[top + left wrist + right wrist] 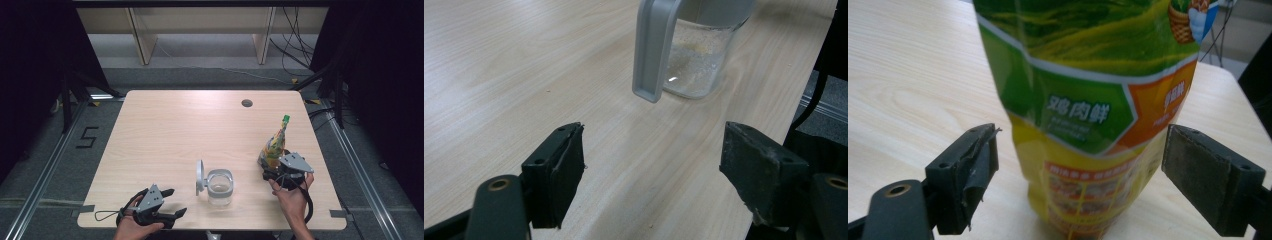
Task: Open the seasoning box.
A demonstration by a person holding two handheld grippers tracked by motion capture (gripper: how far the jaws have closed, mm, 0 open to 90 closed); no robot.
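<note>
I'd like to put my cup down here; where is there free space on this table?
Free: the far half of the table, and the left side beyond the jar. Crowded: the near edge, with the left gripper, jar, pouch and right gripper.

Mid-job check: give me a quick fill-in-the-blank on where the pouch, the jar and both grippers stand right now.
1. The right gripper has its jaws ____ on either side of the pouch, not pressing it.
2. The jar has its grey lid flipped ____.
3. The pouch stands ____ on the table.
4. The left gripper holds ____.

Missing words: open; open; upright; nothing
</note>
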